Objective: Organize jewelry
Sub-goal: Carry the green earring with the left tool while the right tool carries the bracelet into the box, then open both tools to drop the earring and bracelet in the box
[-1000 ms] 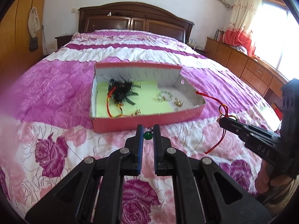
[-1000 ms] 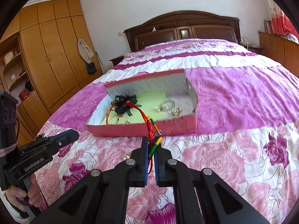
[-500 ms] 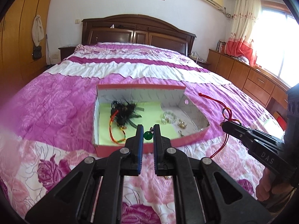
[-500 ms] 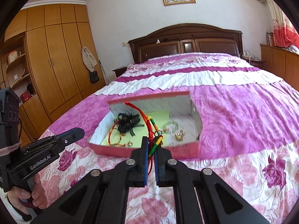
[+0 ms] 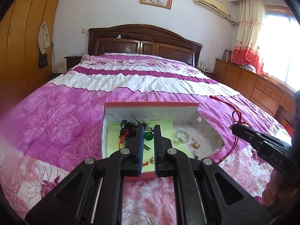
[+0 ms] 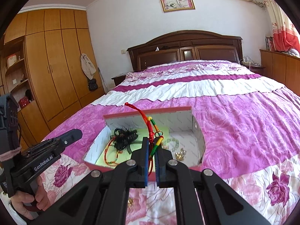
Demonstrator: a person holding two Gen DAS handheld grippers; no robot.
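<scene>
Pink-rimmed cardboard, the shallow box (image 5: 150,105) lies on the floral purple bedspread (image 5: 56,116) with its white inner walls and a pale green sheet on its floor. In the left wrist view, from left to right: at about nine o'clock inside the box sits a black feathery hair ornament (image 5: 129,127) with a red-and-yellow cord bracelet (image 5: 121,142) beside it. At the centre the left gripper (image 5: 149,129) has its jaws drawn together on a round green pendant (image 5: 149,136), which is pinched at the tips over the box floor. Toward three o'clock of it lie a clear bead bracelet (image 5: 181,136), small gold pieces (image 5: 195,144) and a tiny green-stoned earring (image 5: 195,157). Further right, outside the box's cut-down side wall, the right gripper (image 5: 234,128) holds a red knotted cord (image 5: 236,116) whose ends trail above and below its tip.

In the right wrist view the left gripper (image 6: 79,132) enters from nine o'clock, with a hand (image 6: 28,200) on its grip. At the centre the right gripper (image 6: 152,142) is closed tight on the red knotted cord (image 6: 148,125), with green, yellow and orange wrapped sections and a small gold ring, rising toward twelve o'clock over the box (image 6: 150,111). The bead bracelet (image 6: 171,141) lies just right of the jaws.
</scene>
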